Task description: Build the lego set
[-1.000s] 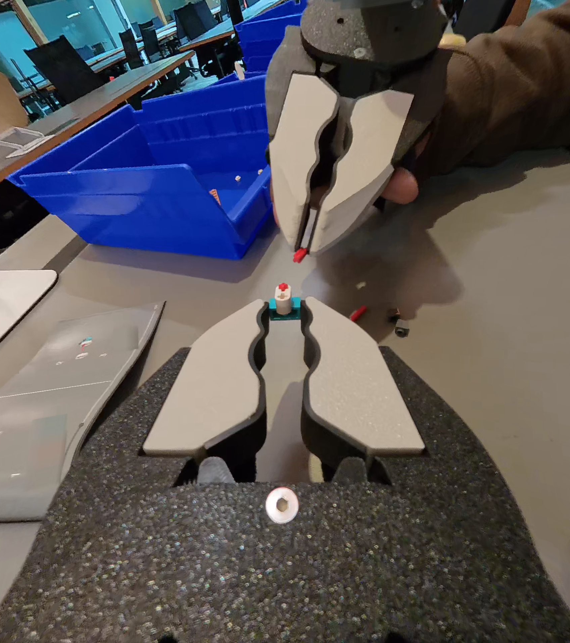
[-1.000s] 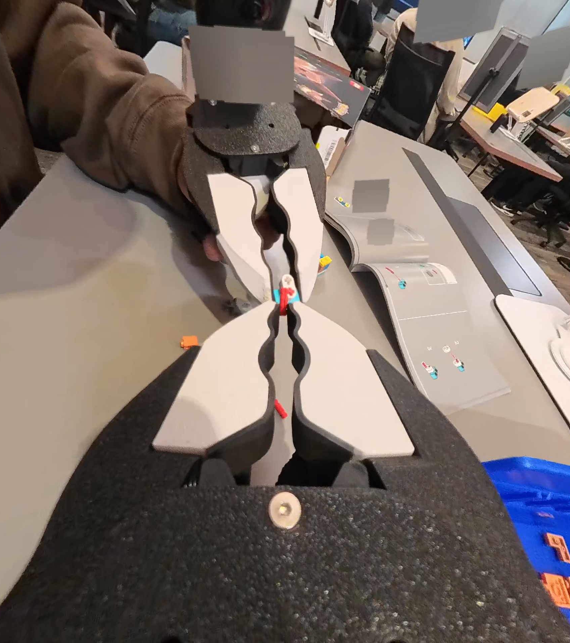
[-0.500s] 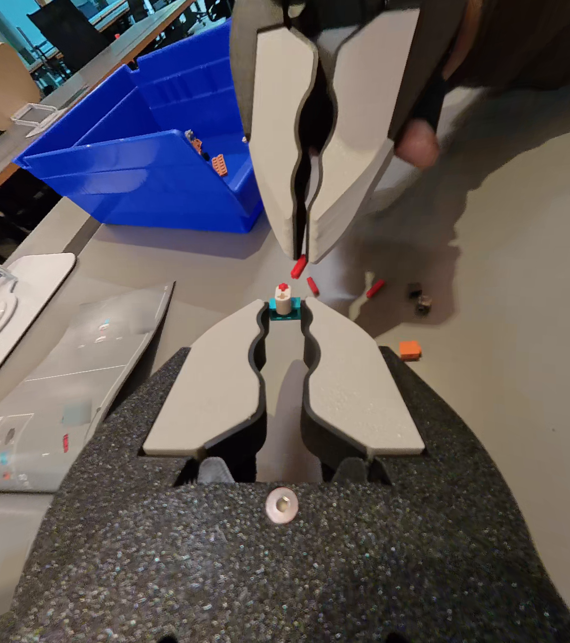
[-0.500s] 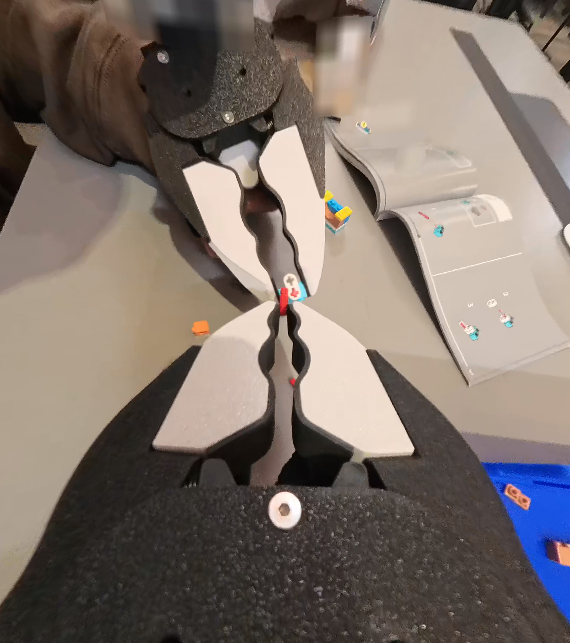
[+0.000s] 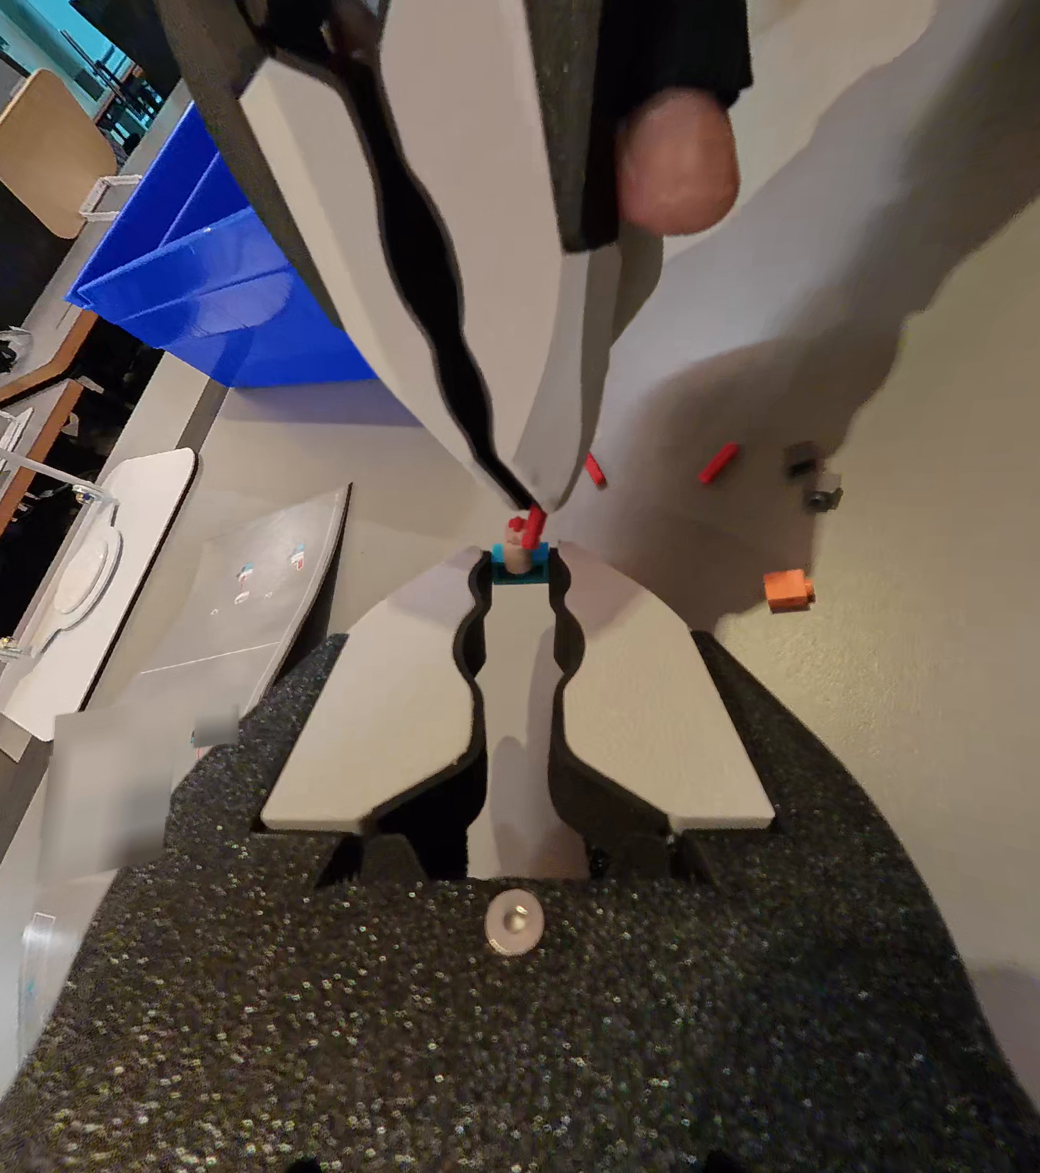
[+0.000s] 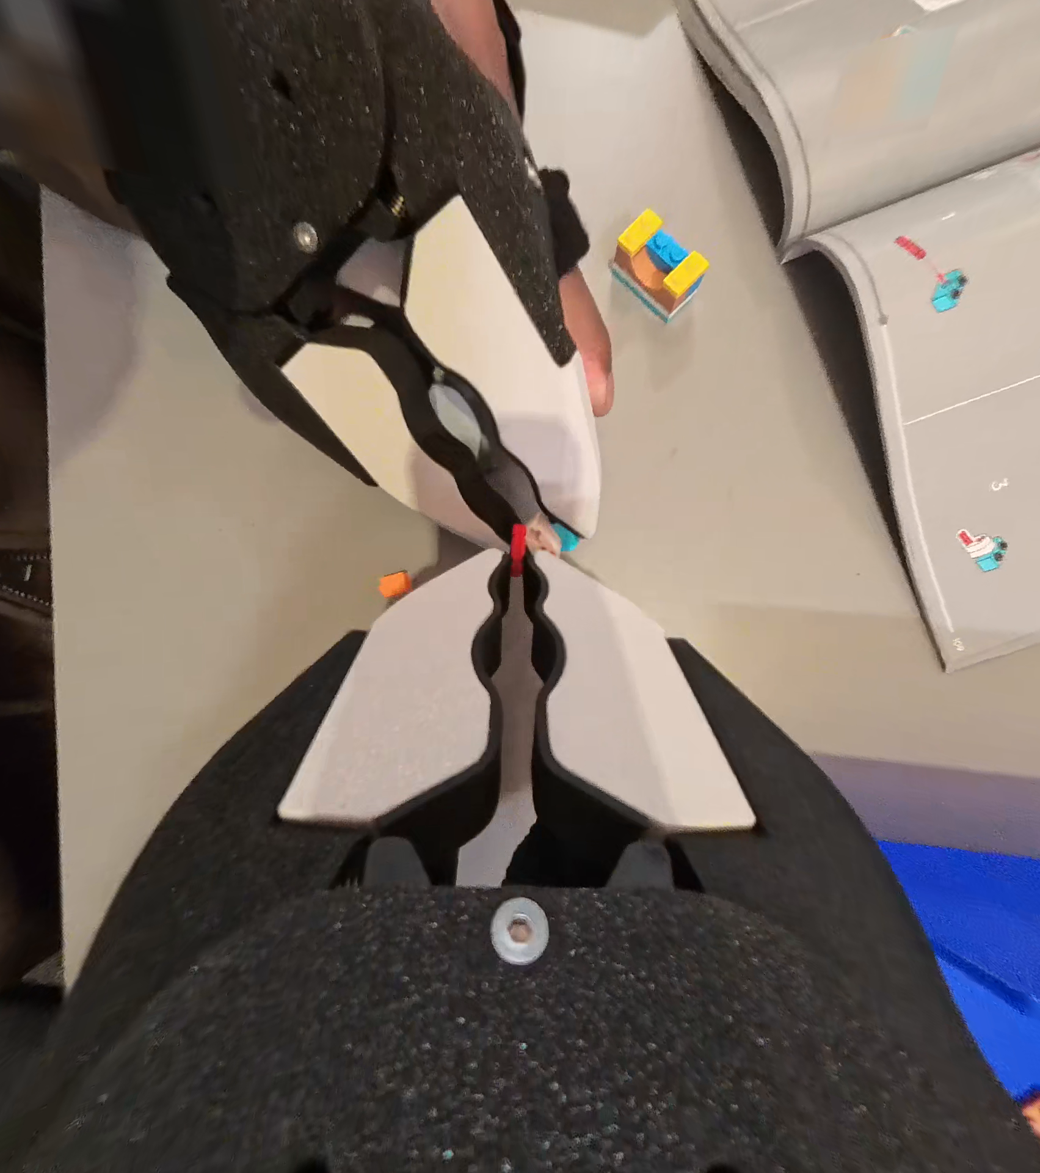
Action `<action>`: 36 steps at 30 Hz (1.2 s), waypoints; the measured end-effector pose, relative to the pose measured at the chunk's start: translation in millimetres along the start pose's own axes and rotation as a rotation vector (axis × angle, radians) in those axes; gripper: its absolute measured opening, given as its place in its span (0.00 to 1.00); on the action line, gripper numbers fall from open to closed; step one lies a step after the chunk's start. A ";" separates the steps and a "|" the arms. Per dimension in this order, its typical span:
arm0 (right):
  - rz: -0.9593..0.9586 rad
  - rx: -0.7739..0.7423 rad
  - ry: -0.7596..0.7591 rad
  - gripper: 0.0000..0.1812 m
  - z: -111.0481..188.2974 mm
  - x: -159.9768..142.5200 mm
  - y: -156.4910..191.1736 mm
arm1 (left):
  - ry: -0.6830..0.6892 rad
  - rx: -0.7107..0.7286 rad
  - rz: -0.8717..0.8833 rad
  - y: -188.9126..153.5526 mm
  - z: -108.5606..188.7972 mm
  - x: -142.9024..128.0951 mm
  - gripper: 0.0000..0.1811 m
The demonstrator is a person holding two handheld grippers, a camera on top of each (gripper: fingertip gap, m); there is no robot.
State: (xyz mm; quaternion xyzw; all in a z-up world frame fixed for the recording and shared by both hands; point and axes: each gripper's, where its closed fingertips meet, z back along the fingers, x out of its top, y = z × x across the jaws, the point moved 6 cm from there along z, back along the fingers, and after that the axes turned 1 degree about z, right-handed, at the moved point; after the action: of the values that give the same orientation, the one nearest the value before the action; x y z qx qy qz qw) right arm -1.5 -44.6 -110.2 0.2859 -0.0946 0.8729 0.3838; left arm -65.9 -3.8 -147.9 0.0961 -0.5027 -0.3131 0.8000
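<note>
In the left wrist view my left gripper [image 5: 518,555] is shut on a small teal brick [image 5: 520,574] that carries a pale cylinder [image 5: 514,553] with a red top. My right gripper [image 5: 528,501] comes down from above, shut on a short red rod [image 5: 533,527]. The rod's end touches the cylinder's top, beside the red stud. In the right wrist view my right gripper [image 6: 514,558] pinches the red rod [image 6: 518,544], and my left gripper [image 6: 558,539] holds the teal brick [image 6: 568,539] against it. The joint itself is partly hidden by the fingertips.
Two loose red rods [image 5: 718,462], an orange piece [image 5: 787,590] and dark small parts [image 5: 812,485] lie on the grey table to the right. A blue bin [image 5: 219,298] stands at the back left. An open instruction booklet [image 6: 980,381] and a small yellow-blue model [image 6: 660,266] lie nearby. My left and right fingertips are right by each other.
My right gripper has come down with the red rod until it meets the top of the piece held by my left gripper. Both views have tilted and closed in.
</note>
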 end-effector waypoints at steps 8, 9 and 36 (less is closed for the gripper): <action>-0.036 0.024 0.045 0.02 -0.5 2.6 -3.2 | -0.001 0.023 -0.006 2.7 3.1 0.1 0.09; -0.042 0.026 0.039 0.02 0.6 3.1 -3.2 | 0.002 0.024 -0.009 2.7 3.1 0.0 0.09; -0.090 0.036 0.149 0.02 -10.1 4.5 -5.2 | 0.121 0.076 -0.200 -4.9 -0.5 -3.8 0.09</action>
State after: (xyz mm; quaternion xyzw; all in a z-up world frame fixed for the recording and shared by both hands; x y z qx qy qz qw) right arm -4.5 -34.4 -116.3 0.2310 -0.0372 0.8752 0.4235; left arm -68.6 -5.4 -153.3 0.1947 -0.4530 -0.3656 0.7894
